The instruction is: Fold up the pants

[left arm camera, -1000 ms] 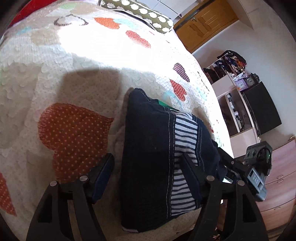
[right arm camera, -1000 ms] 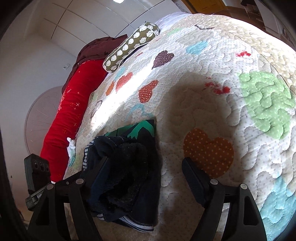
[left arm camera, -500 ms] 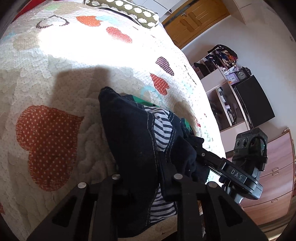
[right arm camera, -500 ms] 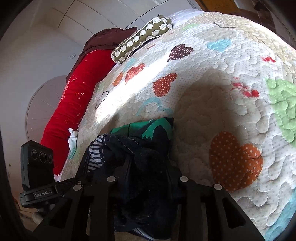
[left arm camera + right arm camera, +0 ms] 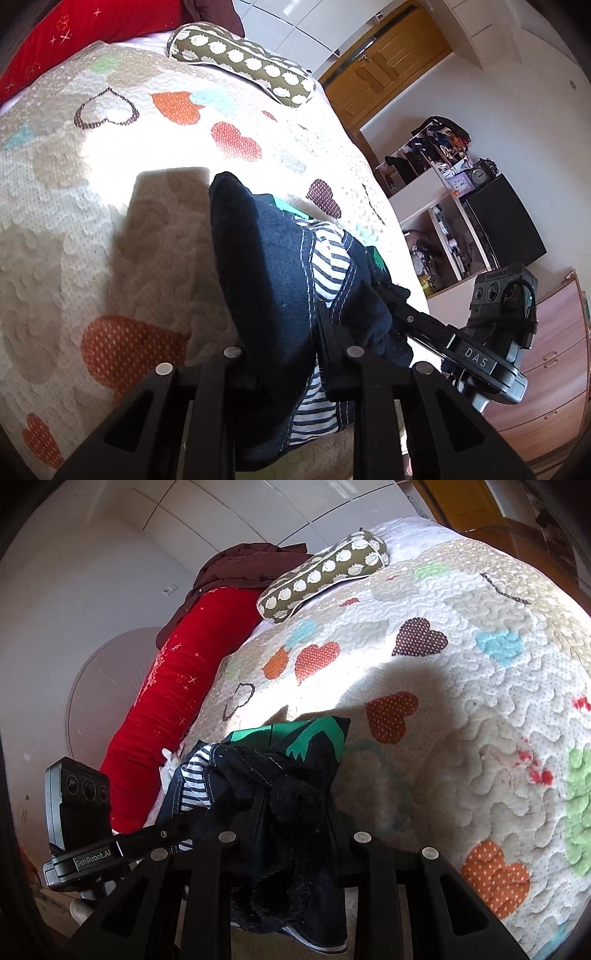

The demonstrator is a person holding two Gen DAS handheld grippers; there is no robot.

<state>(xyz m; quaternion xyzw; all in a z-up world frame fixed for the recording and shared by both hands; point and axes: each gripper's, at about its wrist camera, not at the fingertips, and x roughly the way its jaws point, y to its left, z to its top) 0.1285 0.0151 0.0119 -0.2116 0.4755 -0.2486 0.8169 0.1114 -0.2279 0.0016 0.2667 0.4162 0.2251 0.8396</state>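
The dark navy pants (image 5: 266,266), with a striped lining and a green print, lie bunched near the edge of the heart-patterned quilt (image 5: 110,206). My left gripper (image 5: 284,343) is shut on one end of the bundle, which is raised off the quilt. My right gripper (image 5: 299,834) has dark fabric of the pants (image 5: 295,782) pinched between its jaws, which are still closing. Each view shows the other gripper's body beside the bundle: the right one (image 5: 487,332) and the left one (image 5: 81,812). The fabric hides the fingertips.
An olive spotted bolster (image 5: 240,62) and a red bolster (image 5: 177,701) lie at the head of the bed. Beyond the bed's edge stand open shelves (image 5: 439,206), a black screen (image 5: 506,221), wooden drawers (image 5: 554,369) and wooden doors (image 5: 388,55).
Both grippers went from open around the pants to shut on them. Both have since risen, lifting the near end of the bundle off the quilt.
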